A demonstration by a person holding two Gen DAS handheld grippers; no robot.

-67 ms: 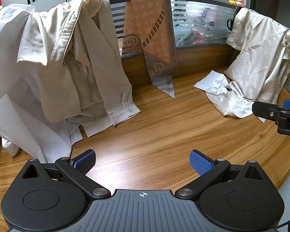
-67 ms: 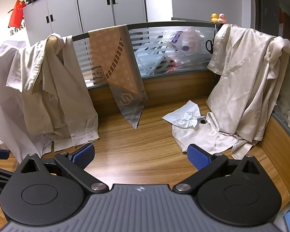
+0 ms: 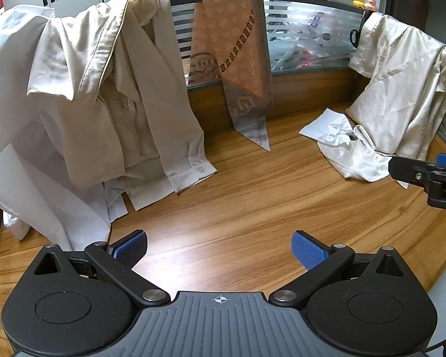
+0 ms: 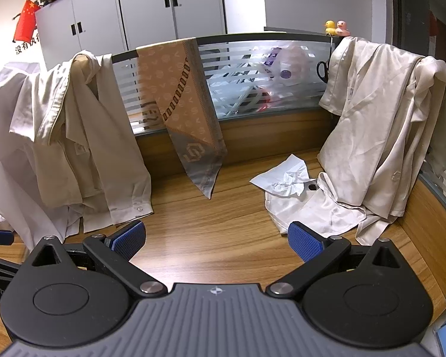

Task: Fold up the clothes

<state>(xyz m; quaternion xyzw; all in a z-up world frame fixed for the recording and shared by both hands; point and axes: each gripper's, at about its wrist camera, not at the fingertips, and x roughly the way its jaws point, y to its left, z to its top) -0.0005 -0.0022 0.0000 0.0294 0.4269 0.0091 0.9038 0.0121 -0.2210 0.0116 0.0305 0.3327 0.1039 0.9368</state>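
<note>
Fingers [image 3: 307, 250] wide open, empty, both grippers; shirts [image 3: 110, 101] L/R, scarf [image 3: 238, 68] on partition [image 3: 306, 0]

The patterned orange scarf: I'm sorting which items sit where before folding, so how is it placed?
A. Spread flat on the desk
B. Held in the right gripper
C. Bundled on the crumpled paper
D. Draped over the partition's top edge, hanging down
D: the scarf hangs from the top edge of the partition, its grey tip pointing down toward the desk.
</note>
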